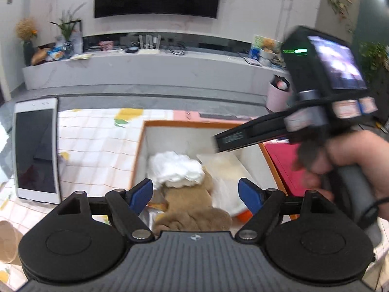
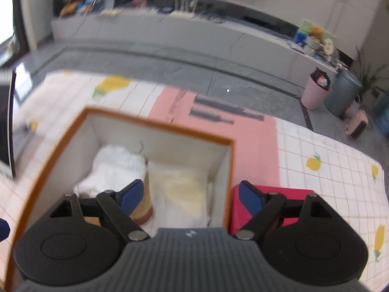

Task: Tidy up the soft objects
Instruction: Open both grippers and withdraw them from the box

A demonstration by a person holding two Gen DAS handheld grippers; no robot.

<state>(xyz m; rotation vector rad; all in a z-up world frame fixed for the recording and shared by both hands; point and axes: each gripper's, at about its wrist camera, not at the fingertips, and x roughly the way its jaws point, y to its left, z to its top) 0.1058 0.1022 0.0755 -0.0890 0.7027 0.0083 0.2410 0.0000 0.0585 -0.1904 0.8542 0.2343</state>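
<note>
White fluffy cloth (image 1: pixel 176 170), tan towel (image 1: pixel 192 206), cream cloth (image 2: pixel 180 192) piled in orange-rimmed box (image 2: pixel 158 124).

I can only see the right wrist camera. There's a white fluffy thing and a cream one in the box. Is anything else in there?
Observer: Yes. A brown fuzzy cloth lies at the near side of the box, in front of the white fluffy thing.
Operator: Is my other gripper holding it?
Observer: No. The left gripper hangs above it, fingers open, gripping nothing.
Operator: Can you see my right gripper from there?
Observer: Yes. A hand holds the right gripper over the right side of the box.
</note>
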